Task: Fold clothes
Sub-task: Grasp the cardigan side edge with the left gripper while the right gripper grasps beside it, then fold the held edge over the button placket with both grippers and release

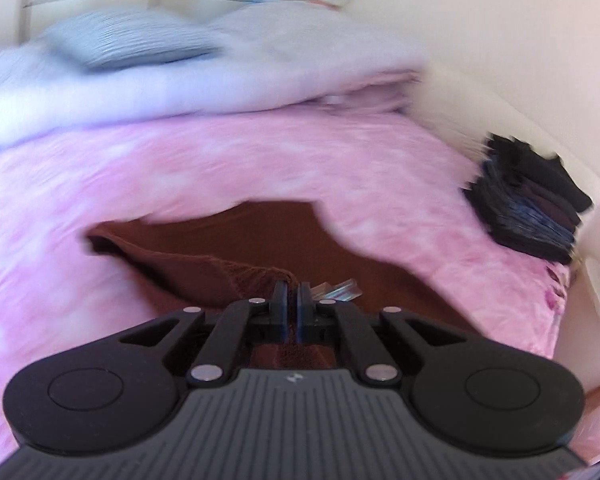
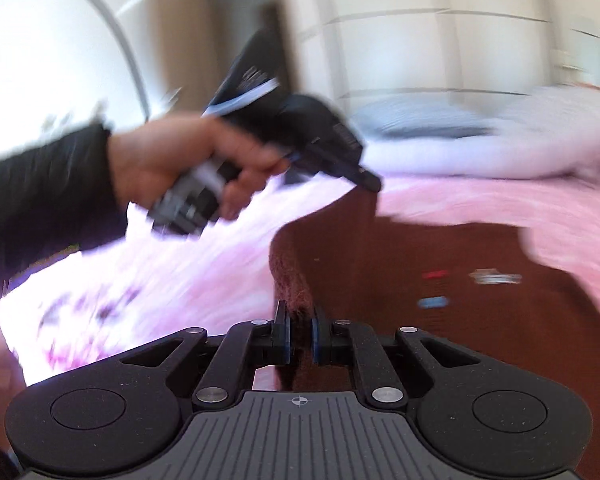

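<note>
Both grippers, the left gripper (image 1: 293,296) and the right gripper (image 2: 299,322), are pinching the edge of the soft brown garment (image 1: 268,236), which is lying mid-bed (image 1: 220,160). It is looking light and floppy; corners seem best for holding.

Bright daylight, glare blown out upper left in right view; heavy motion blur throughout; fisheye bending and dark vignette at corners.

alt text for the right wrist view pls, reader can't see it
The right gripper has its jaws shut on an edge of a dark brown garment spread over a pink bedspread. Up left, a hand in a dark sleeve holds the left gripper, which pinches another edge. The picture is motion-blurred.
</note>
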`<act>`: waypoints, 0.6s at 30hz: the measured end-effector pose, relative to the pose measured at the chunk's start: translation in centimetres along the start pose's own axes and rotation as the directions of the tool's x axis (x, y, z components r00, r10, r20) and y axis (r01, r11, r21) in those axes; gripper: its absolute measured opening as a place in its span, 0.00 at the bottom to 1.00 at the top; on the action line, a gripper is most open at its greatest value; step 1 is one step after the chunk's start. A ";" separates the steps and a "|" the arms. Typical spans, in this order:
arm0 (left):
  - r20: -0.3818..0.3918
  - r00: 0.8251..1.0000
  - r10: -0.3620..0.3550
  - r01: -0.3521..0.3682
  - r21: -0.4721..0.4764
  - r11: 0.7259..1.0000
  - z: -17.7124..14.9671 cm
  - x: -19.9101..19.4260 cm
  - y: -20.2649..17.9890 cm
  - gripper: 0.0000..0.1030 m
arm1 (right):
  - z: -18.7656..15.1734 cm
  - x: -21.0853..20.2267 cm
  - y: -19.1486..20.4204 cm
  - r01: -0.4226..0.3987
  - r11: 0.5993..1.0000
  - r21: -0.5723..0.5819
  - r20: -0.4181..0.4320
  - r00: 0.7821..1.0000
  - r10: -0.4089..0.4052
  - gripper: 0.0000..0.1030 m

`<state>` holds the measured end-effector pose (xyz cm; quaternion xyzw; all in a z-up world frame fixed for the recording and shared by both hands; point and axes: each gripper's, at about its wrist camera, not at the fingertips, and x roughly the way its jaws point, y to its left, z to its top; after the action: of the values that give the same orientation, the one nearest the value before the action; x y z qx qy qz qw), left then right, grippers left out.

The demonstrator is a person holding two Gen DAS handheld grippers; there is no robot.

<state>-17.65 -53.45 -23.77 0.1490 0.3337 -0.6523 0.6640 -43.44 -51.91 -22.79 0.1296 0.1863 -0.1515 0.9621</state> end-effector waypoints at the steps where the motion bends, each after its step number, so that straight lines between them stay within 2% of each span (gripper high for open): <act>1: -0.006 1.000 -0.019 0.019 0.033 0.999 0.9 1.8 -2.6 0.01 | -0.1 -1.4 -1.9 0.032 0.999 0.041 0.023 0.999 -0.033 0.08; 3: -0.034 0.998 -0.052 0.055 0.090 0.994 1.3 6.2 -7.3 0.01 | -1.2 -3.8 -5.7 0.105 0.987 0.122 0.032 0.993 -0.110 0.08; 5: -0.085 0.994 -0.074 0.085 0.131 0.988 0.8 10.9 -11.5 0.02 | -3.1 -5.2 -9.5 0.157 0.960 0.231 0.000 0.987 -0.161 0.08; 7: -0.168 0.981 -0.094 0.113 0.108 0.988 -0.7 15.2 -13.4 0.07 | -5.4 -5.8 -13.5 0.178 0.908 0.380 -0.045 0.984 -0.174 0.09; 8: -0.174 0.980 -0.096 0.116 0.112 0.987 -1.5 15.5 -13.7 0.09 | -6.4 -6.1 -15.3 0.182 0.877 0.445 -0.062 0.983 -0.173 0.09; 10: -0.184 0.978 -0.099 0.123 0.121 0.985 -3.0 16.2 -14.2 0.09 | -7.5 -6.5 -17.3 0.179 0.845 0.504 -0.071 0.983 -0.167 0.09; 12: -0.146 0.984 -0.097 0.120 0.160 0.980 -4.0 14.1 -13.4 0.12 | -7.9 -6.4 -18.1 0.167 0.841 0.514 -0.077 0.986 -0.149 0.09; 15: -0.100 0.994 -0.052 0.069 0.174 0.982 -5.0 9.9 -11.1 0.21 | -8.0 -6.6 -18.8 0.141 0.846 0.515 -0.082 0.990 -0.115 0.09; 18: -0.072 0.997 -0.001 0.016 0.204 0.979 -6.5 5.6 -9.8 0.21 | -7.6 -6.8 -18.7 0.141 0.845 0.516 -0.092 0.990 -0.109 0.09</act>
<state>-29.14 -54.65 -29.73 0.2381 0.2893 -0.6803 0.6300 -58.25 -65.16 -30.54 0.3774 0.1746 -0.2546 0.8731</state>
